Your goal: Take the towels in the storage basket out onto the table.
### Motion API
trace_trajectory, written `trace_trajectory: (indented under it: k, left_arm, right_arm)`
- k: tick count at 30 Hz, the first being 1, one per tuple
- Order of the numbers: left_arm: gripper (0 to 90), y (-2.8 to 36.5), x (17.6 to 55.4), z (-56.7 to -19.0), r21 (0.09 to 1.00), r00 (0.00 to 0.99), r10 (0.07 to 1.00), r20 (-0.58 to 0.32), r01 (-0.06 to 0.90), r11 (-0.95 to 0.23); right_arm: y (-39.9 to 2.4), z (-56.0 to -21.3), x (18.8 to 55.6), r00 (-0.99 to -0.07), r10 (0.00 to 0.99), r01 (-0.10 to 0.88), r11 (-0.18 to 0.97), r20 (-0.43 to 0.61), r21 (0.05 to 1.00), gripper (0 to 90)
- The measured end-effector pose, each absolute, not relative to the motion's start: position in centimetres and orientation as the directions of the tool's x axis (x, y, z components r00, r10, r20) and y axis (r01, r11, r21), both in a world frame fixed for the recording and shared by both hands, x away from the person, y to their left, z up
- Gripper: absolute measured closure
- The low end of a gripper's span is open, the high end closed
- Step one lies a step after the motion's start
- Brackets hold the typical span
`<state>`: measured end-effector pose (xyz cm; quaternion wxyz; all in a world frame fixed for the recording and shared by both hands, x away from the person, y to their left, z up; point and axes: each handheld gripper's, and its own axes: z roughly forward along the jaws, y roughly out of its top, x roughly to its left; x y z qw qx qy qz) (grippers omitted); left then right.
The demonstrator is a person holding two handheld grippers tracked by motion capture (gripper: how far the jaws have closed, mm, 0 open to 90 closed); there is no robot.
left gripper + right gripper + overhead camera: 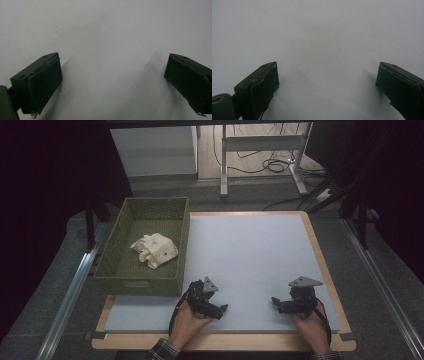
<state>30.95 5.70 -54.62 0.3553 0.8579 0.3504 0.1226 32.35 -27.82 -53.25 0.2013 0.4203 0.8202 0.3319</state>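
Note:
A white crumpled cloth-like bundle [154, 250] lies inside an olive woven basket [115, 270] at the table's left. My left gripper [223, 309] rests low on the pale grey mat [250, 255] just right of the basket's front corner, held by a hand. In the left gripper view its jaws stand wide apart, left gripper [112, 75], with bare mat between them. My right gripper [274, 302] sits near the mat's front right, also hand-held. Its jaws are spread wide over bare mat in the right gripper view, right gripper [327, 80].
The mat covers a wooden tabletop [330, 270] with a light rim. Behind the table stand white desk legs [224, 165] and loose cables [272, 165] on the floor. Metal rails [70, 295] run along both sides of the table.

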Motion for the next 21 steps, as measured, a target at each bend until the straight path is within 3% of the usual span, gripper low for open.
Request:
trace_trajectory:
  k: [21]
  left_arm:
    - [1.9, 4.85, 30.8, -54.2, 0.693, 0.722, 0.69, -0.045, 0.52, -0.499]
  right_arm:
    - [-27.82, -53.24, 32.35, -0.565, 0.823, 0.556, 0.426, -0.051, 0.714, 4.6]
